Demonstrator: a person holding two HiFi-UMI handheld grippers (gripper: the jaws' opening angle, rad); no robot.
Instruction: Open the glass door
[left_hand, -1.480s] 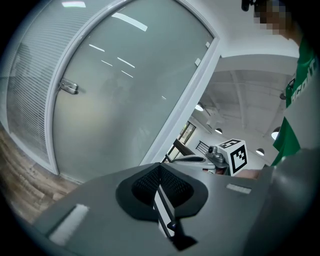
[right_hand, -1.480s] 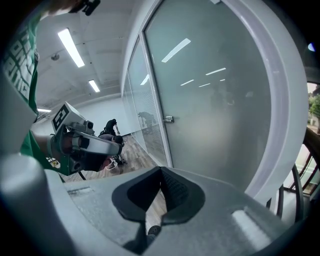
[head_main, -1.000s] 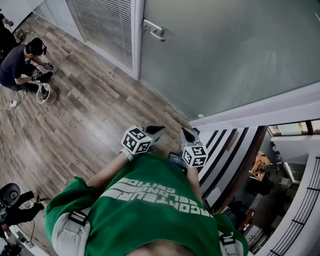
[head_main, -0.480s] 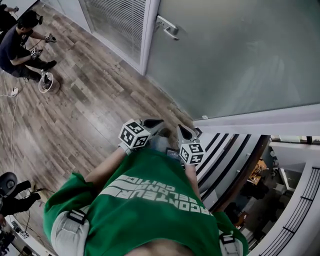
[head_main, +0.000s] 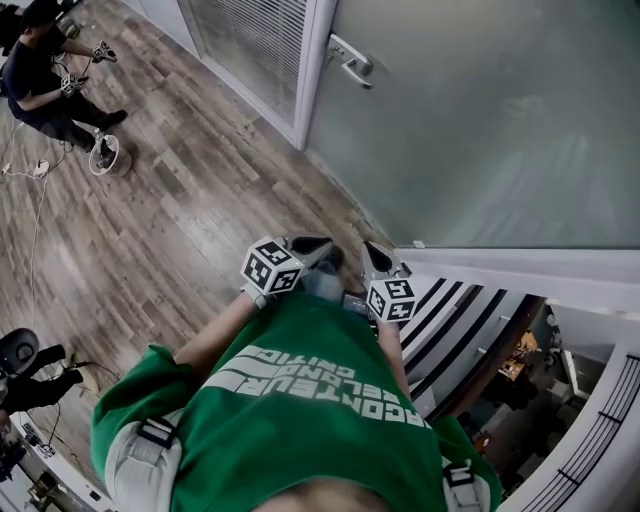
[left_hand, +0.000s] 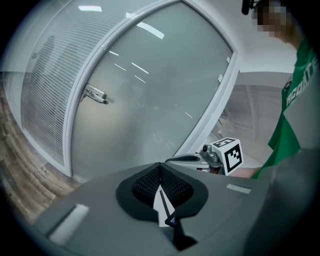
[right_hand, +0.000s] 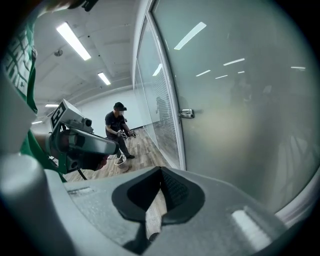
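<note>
The frosted glass door (head_main: 480, 120) stands closed ahead, its metal lever handle (head_main: 352, 60) near the white frame at the door's left edge. Both grippers are held close in front of my green shirt, well short of the door. My left gripper (head_main: 318, 248) is shut with nothing in it, and my right gripper (head_main: 376, 256) is shut and empty too. In the left gripper view the handle (left_hand: 95, 94) shows far off at upper left, beyond the shut jaws of the left gripper (left_hand: 160, 169). The right gripper view has the handle (right_hand: 186, 114) at mid-height past the right gripper (right_hand: 161, 174).
A panel with slatted blinds (head_main: 250, 40) adjoins the door on the left. A person (head_main: 40, 70) crouches on the wood floor (head_main: 170, 220) at far left with gear. A white ledge (head_main: 520, 262) and striped surface (head_main: 450, 320) lie to the right. A chair base (head_main: 20, 350) sits lower left.
The door and its handle have slid right and down in the head view as I came closer. Both grippers stay shut in front of my chest.
</note>
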